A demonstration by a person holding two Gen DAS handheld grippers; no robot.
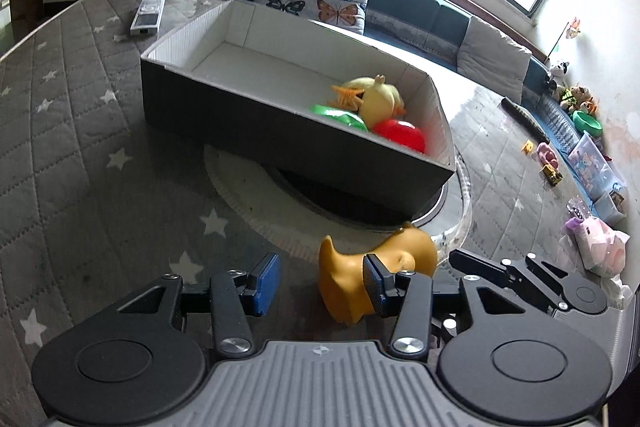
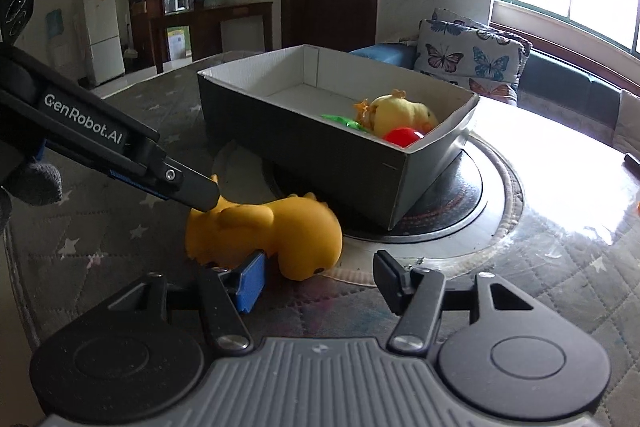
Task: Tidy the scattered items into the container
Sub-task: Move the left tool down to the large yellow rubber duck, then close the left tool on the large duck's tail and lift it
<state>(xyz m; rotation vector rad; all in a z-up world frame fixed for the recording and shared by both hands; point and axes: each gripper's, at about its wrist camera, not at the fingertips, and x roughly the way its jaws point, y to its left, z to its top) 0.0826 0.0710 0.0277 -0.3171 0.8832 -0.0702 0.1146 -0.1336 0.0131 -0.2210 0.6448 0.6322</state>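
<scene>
Duck (image 2: 276, 231) on its side near box (image 2: 320, 155), long axis across; straddled by left gripper (image 1: 322, 285), spread. Right gripper (image 2: 316, 281) spread, beside head.

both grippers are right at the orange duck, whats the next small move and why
Probably close the left gripper on the orange duck. Its jaws are open, and the duck lies on its side on the table outside the box, partly between them. The right gripper is open too, with the duck near only one jaw, so it looks less ready.
</scene>
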